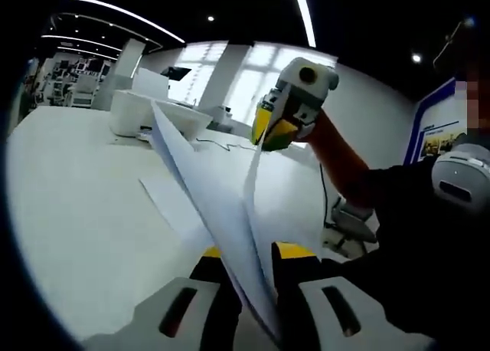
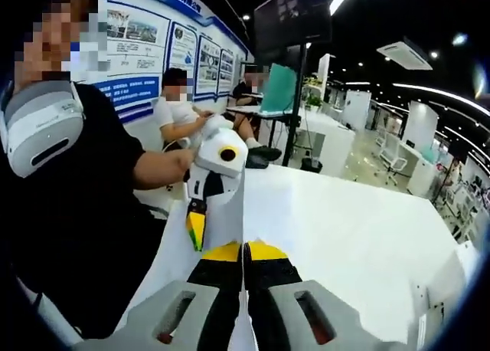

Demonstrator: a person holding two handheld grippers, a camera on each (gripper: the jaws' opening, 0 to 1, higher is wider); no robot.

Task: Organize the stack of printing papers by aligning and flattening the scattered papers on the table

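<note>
In the left gripper view, the left gripper point(image 1: 249, 270) has its jaws closed narrowly on the near edge of the papers point(image 1: 207, 182), which stand on edge above the table point(image 1: 76, 213) instead of lying flat. Their long axis runs away from the jaws, up and leftward toward the far side of the table. Past the middle of the sheets, the right gripper point(image 1: 264, 140) comes in from the right and pinches their upper edge at its yellow tips. A flat sheet point(image 1: 164, 198) lies on the table under the raised ones, and farther back sits a white box point(image 1: 142, 109). In the right gripper view, the right gripper point(image 2: 243, 270) is clamped on the papers point(image 2: 230, 213) seen edge-on, a thin line rising straight from the jaws, with the left gripper point(image 2: 197, 228) gripping just beyond. A seated person point(image 2: 180, 113) is in the background.
</note>
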